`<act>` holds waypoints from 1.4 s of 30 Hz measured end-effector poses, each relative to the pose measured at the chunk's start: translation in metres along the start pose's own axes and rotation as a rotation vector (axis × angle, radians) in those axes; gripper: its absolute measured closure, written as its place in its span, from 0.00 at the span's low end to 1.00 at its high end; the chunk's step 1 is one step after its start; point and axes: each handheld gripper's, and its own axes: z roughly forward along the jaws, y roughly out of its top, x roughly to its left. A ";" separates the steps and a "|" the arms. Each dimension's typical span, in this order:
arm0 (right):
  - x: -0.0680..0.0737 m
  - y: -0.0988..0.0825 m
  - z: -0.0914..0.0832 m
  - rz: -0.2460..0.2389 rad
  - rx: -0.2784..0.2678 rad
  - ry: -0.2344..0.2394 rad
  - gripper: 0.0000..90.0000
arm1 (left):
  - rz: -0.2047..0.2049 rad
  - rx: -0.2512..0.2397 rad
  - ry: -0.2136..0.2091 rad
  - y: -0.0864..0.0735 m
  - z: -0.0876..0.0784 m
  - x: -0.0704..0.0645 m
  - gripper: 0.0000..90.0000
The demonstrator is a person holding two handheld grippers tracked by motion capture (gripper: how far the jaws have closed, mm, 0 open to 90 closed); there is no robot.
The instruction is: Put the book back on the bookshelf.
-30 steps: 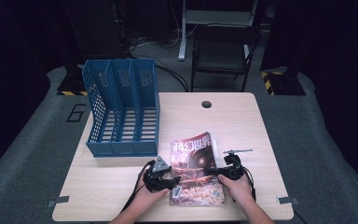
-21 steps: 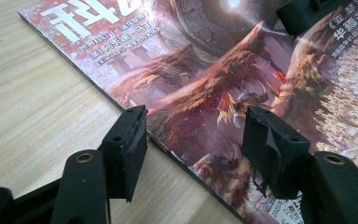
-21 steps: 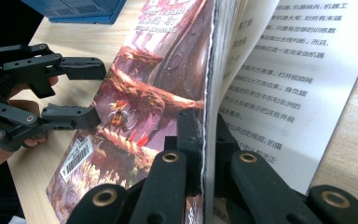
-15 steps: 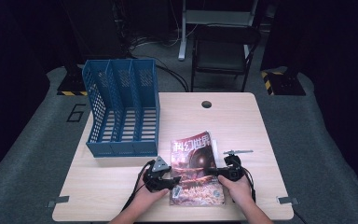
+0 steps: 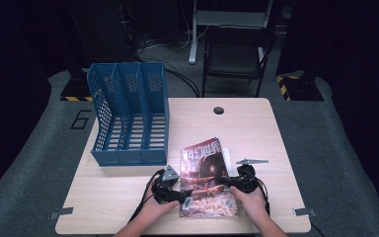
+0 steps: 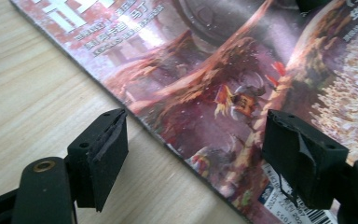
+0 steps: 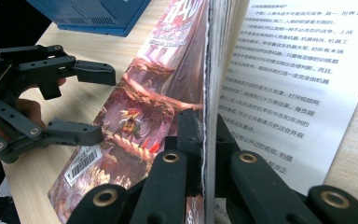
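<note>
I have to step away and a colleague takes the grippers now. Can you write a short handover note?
Right gripper: shut on the magazine, clamping the cover and some pages at its right edge and lifting that side off a printed page beneath.
Left gripper: open, jaws straddling the magazine's left edge, not gripping yet.
The magazine lies at the near middle of the table; the blue file rack stands to its back left, its slots looking empty.
Done: right-hand grip taken.
Left, probably: close the left gripper on the magazine, lift it, stand it in a rack slot.

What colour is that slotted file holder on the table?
The file holder is blue, with slotted walls; the high view shows it best.
</note>
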 end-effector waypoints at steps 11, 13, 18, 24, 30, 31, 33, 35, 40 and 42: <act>0.004 0.000 -0.004 -0.020 -0.029 0.001 0.98 | -0.041 -0.012 -0.007 0.000 -0.001 0.007 0.24; 0.005 0.000 -0.005 -0.025 -0.033 0.001 0.98 | -0.050 -0.012 -0.016 0.001 -0.001 0.007 0.24; 0.009 -0.001 -0.010 -0.046 -0.062 0.004 0.98 | -0.054 -0.015 -0.019 0.002 0.000 0.008 0.20; 0.014 -0.002 -0.016 -0.083 -0.093 0.006 0.98 | -0.071 -0.028 -0.053 0.002 0.003 0.011 0.16; 0.019 -0.004 -0.021 -0.120 -0.123 0.004 0.98 | -0.080 -0.039 -0.097 0.006 0.008 0.009 0.15; 0.019 -0.004 -0.021 -0.120 -0.123 0.004 0.98 | -0.083 -0.033 -0.107 0.007 0.009 0.008 0.15; 0.021 -0.004 -0.024 -0.124 -0.127 0.004 0.98 | -0.082 -0.037 -0.126 0.008 0.012 0.007 0.14; 0.023 -0.005 -0.026 -0.124 -0.139 0.009 0.98 | -0.079 -0.041 -0.152 0.011 0.016 0.006 0.12; 0.024 -0.005 -0.027 -0.138 -0.153 0.014 0.98 | -0.067 -0.041 -0.175 0.014 0.020 0.004 0.11; 0.025 -0.006 -0.028 -0.138 -0.159 0.020 0.98 | -0.067 -0.039 -0.181 0.016 0.022 0.003 0.10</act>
